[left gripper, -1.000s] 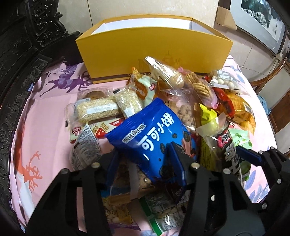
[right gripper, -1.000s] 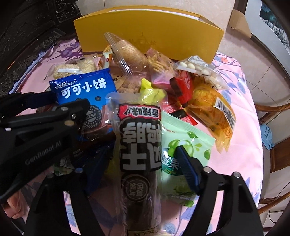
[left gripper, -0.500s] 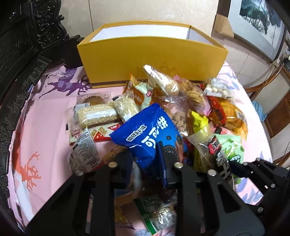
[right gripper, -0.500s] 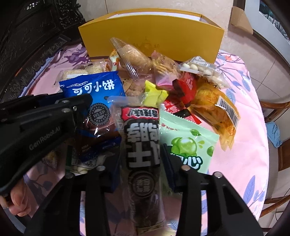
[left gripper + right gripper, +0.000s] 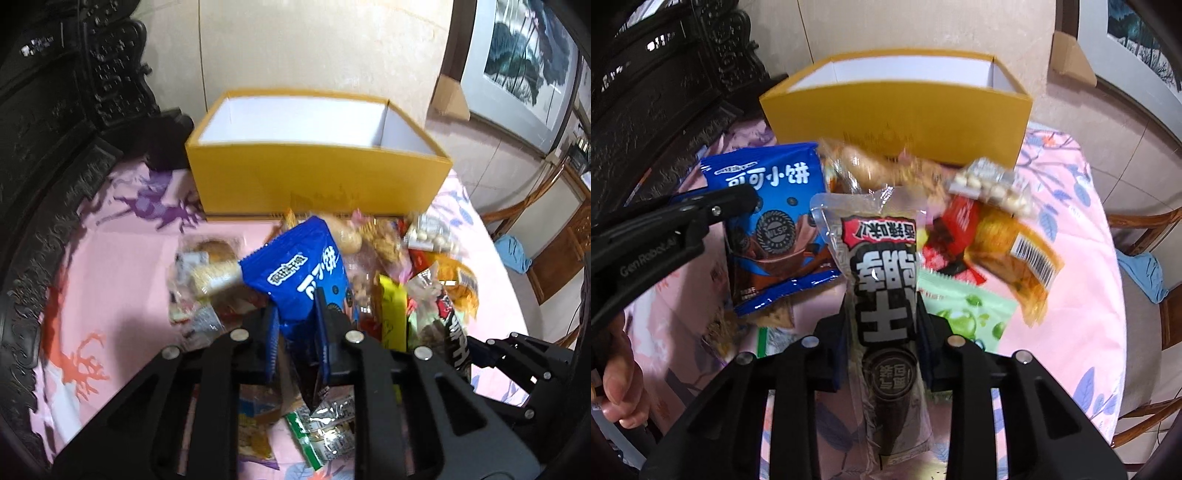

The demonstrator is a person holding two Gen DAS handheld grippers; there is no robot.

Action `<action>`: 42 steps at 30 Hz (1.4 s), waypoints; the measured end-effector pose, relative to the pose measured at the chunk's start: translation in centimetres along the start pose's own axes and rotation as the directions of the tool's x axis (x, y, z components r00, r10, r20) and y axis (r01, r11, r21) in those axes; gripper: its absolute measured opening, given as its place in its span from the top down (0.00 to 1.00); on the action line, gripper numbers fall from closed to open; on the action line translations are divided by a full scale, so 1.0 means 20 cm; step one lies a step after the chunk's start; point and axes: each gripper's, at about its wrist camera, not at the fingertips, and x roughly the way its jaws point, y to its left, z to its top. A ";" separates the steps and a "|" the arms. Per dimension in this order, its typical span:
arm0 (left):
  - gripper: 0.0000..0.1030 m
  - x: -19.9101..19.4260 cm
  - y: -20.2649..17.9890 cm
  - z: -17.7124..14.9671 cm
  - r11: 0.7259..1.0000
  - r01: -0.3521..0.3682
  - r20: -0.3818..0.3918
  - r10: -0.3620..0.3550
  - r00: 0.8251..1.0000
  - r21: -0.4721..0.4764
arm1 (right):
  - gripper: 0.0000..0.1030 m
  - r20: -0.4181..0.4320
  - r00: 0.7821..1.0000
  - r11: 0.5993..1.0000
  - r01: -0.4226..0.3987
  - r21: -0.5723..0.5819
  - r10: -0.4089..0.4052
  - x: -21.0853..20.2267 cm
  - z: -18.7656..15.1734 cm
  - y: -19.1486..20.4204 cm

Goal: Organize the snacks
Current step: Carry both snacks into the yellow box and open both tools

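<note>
Snacks go into the open yellow box (image 5: 317,177) at twelve o'clock. The left gripper (image 5: 295,328) is clenched on the blue cookie packet (image 5: 299,273); the right gripper (image 5: 882,332) is closing on the clear-wrapped black snack stick (image 5: 882,273), pads already gripping. Carry both well above the pile (image 5: 990,221), clear the near wall, and release only once over the white interior.

Left gripper (image 5: 297,332) clamped, right gripper (image 5: 882,325) closing, both angled downward

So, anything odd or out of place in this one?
Nothing damaged or spilled. The yellow box shows no snacks inside; they lie heaped on the pink cloth before it. Each gripper holds one pack.
</note>
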 end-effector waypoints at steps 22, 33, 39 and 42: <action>0.83 0.20 0.12 1.11 0.995 -0.084 0.144 0.090 0.985 -0.050 | 0.70 0.189 0.982 0.997 0.027 -0.069 -0.014 0.00 1.10 -0.19; 0.83 0.53 0.15 1.17 0.988 -0.133 0.041 0.137 0.990 -0.073 | 0.70 0.109 0.994 0.999 0.033 -0.014 -0.031 0.30 1.26 -0.25; 0.83 0.63 0.16 1.15 0.987 -0.144 0.002 0.145 0.989 -0.075 | 0.70 0.093 0.995 0.999 0.038 -0.014 -0.037 0.37 1.28 -0.24; 0.83 0.65 0.16 1.15 0.986 -0.146 -0.009 0.146 0.989 -0.079 | 0.70 0.083 0.996 0.999 0.038 -0.002 -0.038 0.41 1.30 -0.26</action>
